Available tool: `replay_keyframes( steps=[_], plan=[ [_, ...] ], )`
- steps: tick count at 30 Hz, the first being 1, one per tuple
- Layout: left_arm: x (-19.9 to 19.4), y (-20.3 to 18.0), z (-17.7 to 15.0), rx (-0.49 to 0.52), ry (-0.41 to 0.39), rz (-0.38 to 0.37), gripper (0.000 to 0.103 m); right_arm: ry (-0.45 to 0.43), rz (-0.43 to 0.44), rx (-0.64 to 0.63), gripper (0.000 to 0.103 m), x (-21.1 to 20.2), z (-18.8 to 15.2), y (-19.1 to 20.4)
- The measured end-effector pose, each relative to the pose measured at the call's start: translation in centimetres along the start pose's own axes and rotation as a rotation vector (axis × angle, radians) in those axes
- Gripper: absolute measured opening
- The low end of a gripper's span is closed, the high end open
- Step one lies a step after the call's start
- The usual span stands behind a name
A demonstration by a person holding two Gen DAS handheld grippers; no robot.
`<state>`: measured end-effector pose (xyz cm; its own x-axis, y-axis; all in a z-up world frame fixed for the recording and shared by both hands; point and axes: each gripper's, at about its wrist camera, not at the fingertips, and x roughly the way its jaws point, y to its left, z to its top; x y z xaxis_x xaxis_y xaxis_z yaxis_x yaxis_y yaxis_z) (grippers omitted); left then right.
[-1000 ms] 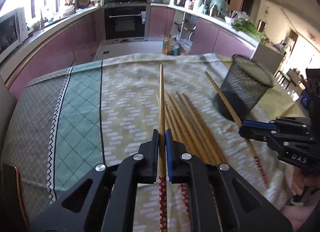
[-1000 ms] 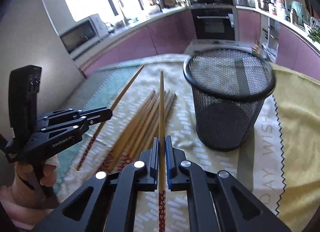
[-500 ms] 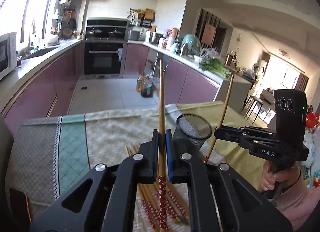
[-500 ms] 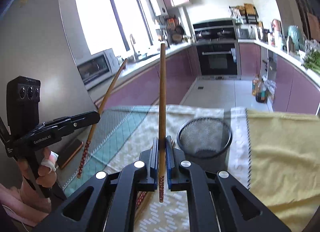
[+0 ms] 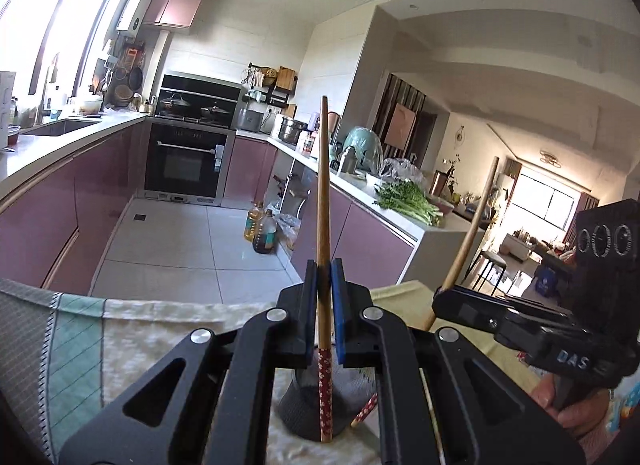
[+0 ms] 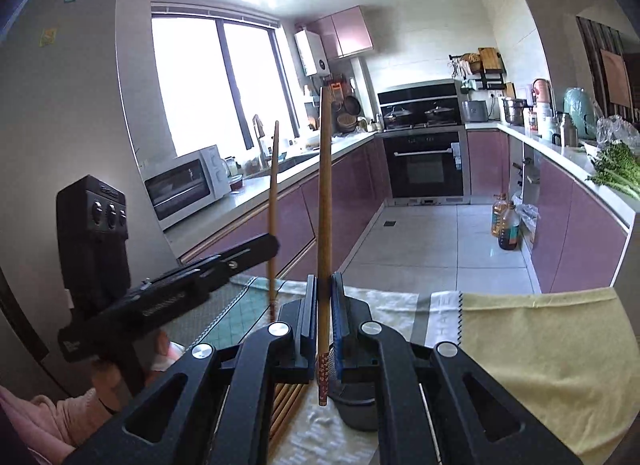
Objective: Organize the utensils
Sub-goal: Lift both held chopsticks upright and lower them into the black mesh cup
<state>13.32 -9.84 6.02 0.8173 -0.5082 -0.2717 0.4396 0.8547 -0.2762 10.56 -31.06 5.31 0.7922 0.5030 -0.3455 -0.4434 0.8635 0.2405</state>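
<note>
The left gripper is clenched on a chopstick that stands nearly upright, its red patterned end hanging just above the mesh cup. The right gripper is clamped on a second chopstick, also upright, with its red end beside the cup. Only the left view shows the cup's mesh wall and the living room beyond it; there the right gripper appears to the right of the cup with its chopstick leaning. Only the right view shows the spare chopsticks lying on the cloth left of the cup, the microwave on the counter, and the left gripper with its chopstick off to the left, held by a hand in a pink sleeve. A second ago both grippers were low over the cloth with their chopsticks pointing almost flat along it; now both are raised and the chopsticks stand on end, with the cup nearly hidden beneath the jaws.
</note>
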Motion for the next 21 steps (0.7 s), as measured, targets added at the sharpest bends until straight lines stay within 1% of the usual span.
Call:
replay_keyframes(
  steps=[5, 7, 9, 11, 13, 17, 18, 20, 21],
  plan=[
    [4.5, -1.2, -0.5, 0.020, -0.001, 0.014, 0.008, -0.004, -0.035, -0.005, 0.005, 1.3, 1.0, -1.5],
    [6.2, -1.6, -1.3, 0.032, 0.023, 0.021, 0.008, 0.013, -0.054, -0.007, 0.005, 2.2, 0.9, -2.1],
    [7.3, -2.0, -2.3, 0.056, 0.052, 0.040, 0.008, 0.051, -0.055, 0.007, 0.005, 3.3, 0.3, -2.9],
    [7.9, -1.9, -3.3, 0.074, 0.081, 0.047, 0.008, 0.080, -0.053, 0.019, 0.005, 4.0, -0.2, -3.3],
    [7.9, -1.6, -4.4, 0.073, 0.117, 0.038, 0.008, 0.112, -0.051, 0.029, 0.005, 4.7, -0.8, -3.7],
    [8.1, -0.9, -5.1, 0.072, 0.175, 0.012, 0.008, 0.160, -0.052, 0.046, 0.006, 5.7, -1.7, -4.2],
    [8.2, 0.1, -5.1, 0.071, 0.189, 0.009, 0.008, 0.173, -0.049, 0.051, 0.006, 5.9, -1.7, -4.3],
    [8.3, 0.5, -5.1, 0.081, 0.249, -0.009, 0.008, 0.194, -0.054, 0.058, 0.006, 6.3, -1.6, -4.4],
    [8.4, 0.7, -5.0, 0.082, 0.261, -0.009, 0.008, 0.199, -0.057, 0.060, 0.006, 6.3, -1.6, -4.3]
  ],
)
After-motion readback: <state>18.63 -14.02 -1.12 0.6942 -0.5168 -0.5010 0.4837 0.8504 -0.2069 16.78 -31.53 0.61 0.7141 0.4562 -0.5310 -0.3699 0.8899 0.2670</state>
